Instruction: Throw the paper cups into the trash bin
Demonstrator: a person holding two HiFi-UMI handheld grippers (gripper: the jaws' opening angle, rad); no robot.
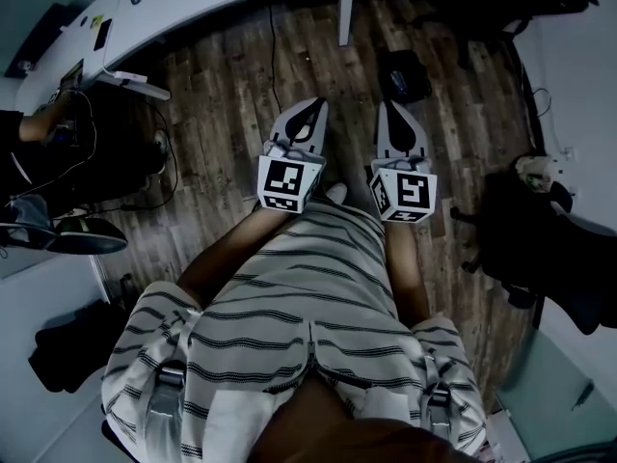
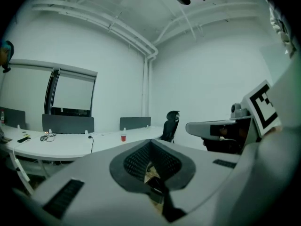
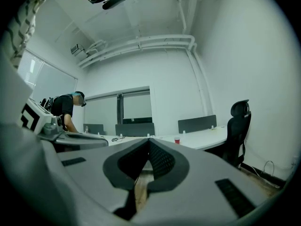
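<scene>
On desk (image 3: 207,136), red cup (image 3: 177,140) visible only from gripper views.

Closed, empty right claw (image 3: 148,142), red cup (image 3: 177,140) on white desk (image 3: 207,138), black chair (image 3: 238,128) nearby

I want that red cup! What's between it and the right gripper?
In the right gripper view, only wooden floor and the white desk lie between the right gripper and the red cup.
</scene>
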